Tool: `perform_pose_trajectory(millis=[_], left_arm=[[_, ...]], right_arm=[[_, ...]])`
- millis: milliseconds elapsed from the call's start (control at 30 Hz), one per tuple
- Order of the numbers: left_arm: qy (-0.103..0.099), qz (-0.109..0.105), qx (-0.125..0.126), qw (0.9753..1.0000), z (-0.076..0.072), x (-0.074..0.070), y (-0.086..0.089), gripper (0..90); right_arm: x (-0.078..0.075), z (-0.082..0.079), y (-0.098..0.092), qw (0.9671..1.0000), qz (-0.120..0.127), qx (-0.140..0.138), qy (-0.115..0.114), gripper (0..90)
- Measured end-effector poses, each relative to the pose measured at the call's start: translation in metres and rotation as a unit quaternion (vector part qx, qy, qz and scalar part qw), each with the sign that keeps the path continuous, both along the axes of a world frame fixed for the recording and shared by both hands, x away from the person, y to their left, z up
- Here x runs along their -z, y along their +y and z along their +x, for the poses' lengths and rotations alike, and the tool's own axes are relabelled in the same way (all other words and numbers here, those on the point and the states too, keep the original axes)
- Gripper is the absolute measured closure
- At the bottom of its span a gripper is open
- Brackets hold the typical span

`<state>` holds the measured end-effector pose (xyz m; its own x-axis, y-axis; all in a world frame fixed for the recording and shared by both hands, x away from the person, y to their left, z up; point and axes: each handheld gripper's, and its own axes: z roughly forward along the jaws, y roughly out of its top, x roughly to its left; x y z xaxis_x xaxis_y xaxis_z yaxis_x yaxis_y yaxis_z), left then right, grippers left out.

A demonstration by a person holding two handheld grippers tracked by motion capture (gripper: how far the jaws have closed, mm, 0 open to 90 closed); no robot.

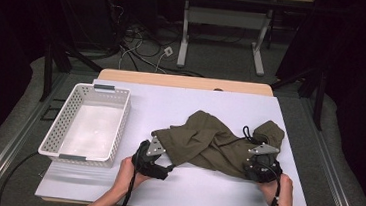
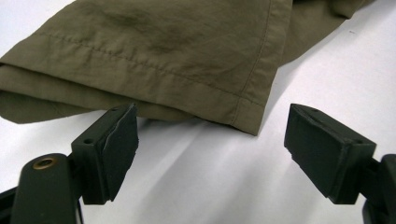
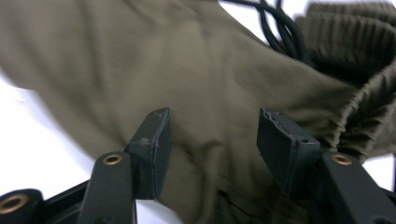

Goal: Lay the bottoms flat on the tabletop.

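Note:
An olive-green garment (image 1: pixel 208 140) lies crumpled on the white table (image 1: pixel 188 189), with a black drawstring (image 1: pixel 247 134) near its right end. My left gripper (image 1: pixel 162 157) is at its left end, open. In the left gripper view the stitched hem (image 2: pixel 163 51) lies flat just beyond the gripper (image 2: pixel 212 128), and nothing is between the jaws. My right gripper (image 1: pixel 258 162) is at the garment's right part. In its own view the gripper (image 3: pixel 215 121) stands open over the fabric (image 3: pixel 196 70), close to the gathered waistband (image 3: pixel 369 93) and the drawstring (image 3: pixel 280 28).
A white perforated basket (image 1: pixel 65 110) stands empty on the table's left side. A strip of bare wood (image 1: pixel 183 81) runs along the table's far edge. Beyond it are cables and another table's legs on the floor.

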<state>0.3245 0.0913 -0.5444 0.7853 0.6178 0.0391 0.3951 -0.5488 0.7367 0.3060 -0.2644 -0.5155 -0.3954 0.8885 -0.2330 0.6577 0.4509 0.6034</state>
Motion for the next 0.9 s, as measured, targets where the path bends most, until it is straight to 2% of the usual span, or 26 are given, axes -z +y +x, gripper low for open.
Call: perform_pose_trajectory(millis=[100,233,300,333,400,433,533,600,700,767,800,833,867,900], left_arm=[[-0.01,0.005,0.006,0.9999,0.002,-0.001,-0.003,17.9],[-0.015,0.006,0.013,0.9998,0.006,-0.003,-0.011,17.6],[-0.014,0.007,0.016,0.9997,0.009,-0.003,-0.015,17.2],[-0.013,0.007,0.018,0.9997,0.011,-0.003,-0.017,16.8],[-0.009,0.008,0.023,0.9997,0.017,-0.004,-0.022,16.1],[-0.002,0.008,0.026,0.9996,0.021,-0.003,-0.026,15.6],[-0.003,0.018,0.032,0.9993,0.027,-0.002,-0.033,13.9],[0.001,0.028,0.035,0.999,0.032,0.001,-0.037,11.8],[0.008,0.047,0.035,0.9983,0.038,0.006,-0.042,11.6],[0.011,0.053,0.034,0.998,0.04,0.008,-0.043,11.9],[0.013,0.055,0.037,0.9977,0.042,0.008,-0.043,12.9],[0.012,0.059,0.037,0.9975,0.043,0.01,-0.043,14.7],[0.013,0.064,0.036,0.9972,0.044,0.011,-0.043,17.0],[0.018,0.059,0.036,0.9975,0.045,0.012,-0.043,17.8]], right_arm=[[0.004,0.004,-0.009,0.9995,-0.011,0.028,0.008,39.1],[0.009,0.008,-0.011,0.9992,-0.009,0.029,0.024,27.6],[0.013,0.01,-0.011,0.9987,0.01,0.016,0.048,22.0],[0.018,0.012,-0.011,0.9973,0.022,0.011,0.069,18.9],[0.023,0.014,-0.012,0.9959,0.022,0.007,0.087,15.5],[0.023,0.014,-0.013,0.9959,0.024,0.007,0.087,15.3],[0.024,0.015,-0.013,0.9957,0.022,0.008,0.09,15.6],[0.025,0.016,-0.011,0.9954,0.012,0.009,0.094,15.5],[0.024,0.016,-0.011,0.9952,0.014,0.008,0.096,16.3],[0.022,0.015,-0.014,0.9945,0.029,0.005,0.1,16.2],[0.02,0.014,-0.017,0.9934,0.05,0.002,0.103,15.3],[0.019,0.014,-0.019,0.9925,0.06,0.001,0.107,14.8],[0.019,0.014,-0.019,0.9922,0.059,-0.002,0.11,14.5],[0.02,0.014,-0.019,0.992,0.057,-0.004,0.112,14.0]])
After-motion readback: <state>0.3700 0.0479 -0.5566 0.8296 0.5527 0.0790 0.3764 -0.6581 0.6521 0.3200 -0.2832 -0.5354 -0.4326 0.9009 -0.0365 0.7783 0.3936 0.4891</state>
